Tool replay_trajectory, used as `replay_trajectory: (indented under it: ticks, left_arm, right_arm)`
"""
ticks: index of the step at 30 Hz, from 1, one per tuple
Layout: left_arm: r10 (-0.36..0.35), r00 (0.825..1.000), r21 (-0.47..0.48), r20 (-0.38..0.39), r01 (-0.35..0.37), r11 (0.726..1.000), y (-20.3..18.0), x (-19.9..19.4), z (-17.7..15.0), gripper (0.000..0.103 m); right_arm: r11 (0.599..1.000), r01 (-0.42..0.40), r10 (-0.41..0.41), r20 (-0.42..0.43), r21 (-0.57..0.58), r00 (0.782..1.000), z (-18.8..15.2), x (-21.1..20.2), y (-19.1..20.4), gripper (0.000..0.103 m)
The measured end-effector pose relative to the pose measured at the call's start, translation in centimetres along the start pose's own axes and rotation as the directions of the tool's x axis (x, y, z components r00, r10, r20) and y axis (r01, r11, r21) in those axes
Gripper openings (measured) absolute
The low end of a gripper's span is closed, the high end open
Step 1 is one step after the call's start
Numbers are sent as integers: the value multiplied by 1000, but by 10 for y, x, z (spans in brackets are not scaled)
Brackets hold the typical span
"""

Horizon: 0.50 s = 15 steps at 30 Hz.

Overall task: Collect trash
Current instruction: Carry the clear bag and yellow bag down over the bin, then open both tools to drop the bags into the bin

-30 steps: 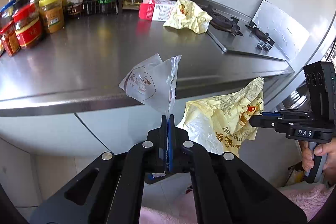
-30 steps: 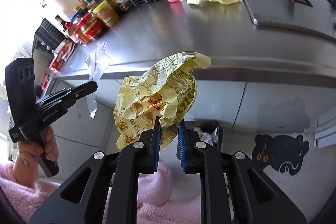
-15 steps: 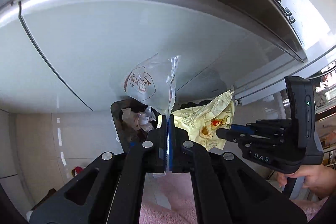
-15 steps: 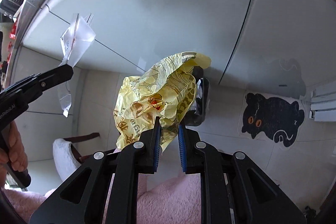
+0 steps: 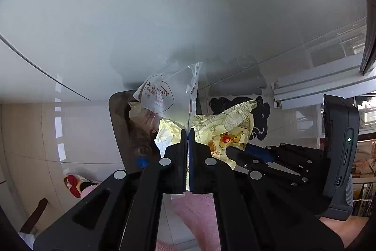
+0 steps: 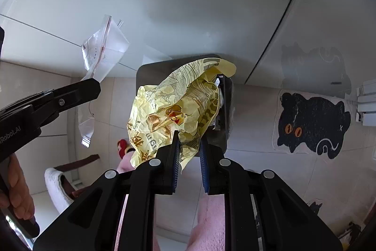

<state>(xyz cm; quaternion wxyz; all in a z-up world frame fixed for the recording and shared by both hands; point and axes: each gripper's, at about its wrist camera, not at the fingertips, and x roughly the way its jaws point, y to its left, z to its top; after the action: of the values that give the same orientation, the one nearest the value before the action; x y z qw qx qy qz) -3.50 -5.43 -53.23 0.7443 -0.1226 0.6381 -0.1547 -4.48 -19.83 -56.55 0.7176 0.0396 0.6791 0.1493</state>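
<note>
My left gripper (image 5: 188,131) is shut on a clear plastic bag (image 5: 162,93) with a red printed logo, held above the dark trash bin (image 5: 119,124). The bag also shows in the right wrist view (image 6: 103,53), hanging from the left gripper (image 6: 94,86). My right gripper (image 6: 189,135) is shut on a crumpled yellow printed wrapper (image 6: 178,105), held over the bin (image 6: 150,72). The wrapper shows in the left wrist view (image 5: 225,126) too, beside the right gripper (image 5: 237,152). The bin holds other trash (image 5: 141,114).
Pale cabinet doors (image 6: 188,4) rise behind the bin. A black cat-shaped mat (image 6: 310,117) lies on the tiled floor to the right. A wooden stool with a white cover (image 6: 63,178) and a red object (image 6: 122,147) are at the left.
Both grippers have dropped from counter height toward the floor and now hold their trash right above the bin. The counter has left both views. Both grips are unchanged.
</note>
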Motion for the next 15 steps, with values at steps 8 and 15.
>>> replay_trajectory:
  ticks: [8, 15]
  left_arm:
    - [-9, 999, -10, -42, 8, 1000, 11, 23, 12, 0]
    - [13, 1000, -30, -26, -14, 999, 18, 16, 16, 11]
  right_arm:
    - [1000, -20, 21, -43, 17, 999, 4, 23, 5, 20]
    - [999, -32, 33, -53, 31, 998, 9, 31, 2, 33]
